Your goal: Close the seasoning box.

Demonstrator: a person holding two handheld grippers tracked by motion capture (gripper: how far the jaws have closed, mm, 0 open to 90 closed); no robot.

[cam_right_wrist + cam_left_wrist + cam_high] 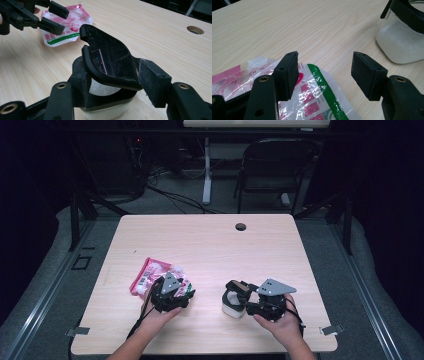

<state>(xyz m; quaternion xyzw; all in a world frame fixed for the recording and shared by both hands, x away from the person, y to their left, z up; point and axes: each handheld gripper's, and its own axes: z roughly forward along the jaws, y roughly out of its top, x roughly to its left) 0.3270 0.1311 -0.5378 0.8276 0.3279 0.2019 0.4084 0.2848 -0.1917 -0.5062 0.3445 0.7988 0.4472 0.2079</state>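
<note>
Right gripper view, right hand-held gripper (pixel 112 77) spread wide around jar (pixel 105 110), flip lid (pixel 110 60) raised between jaws, left hand-held gripper (pixel 324 72) gaping over packet (pixel 317 100)

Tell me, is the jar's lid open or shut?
Open. The jar's black lid is flipped up, showing white stuff inside.

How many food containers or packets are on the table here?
2. A pink and green plastic packet lies at the left, under the left gripper. A clear jar with a black flip lid stands at the right, at the right gripper.
</note>
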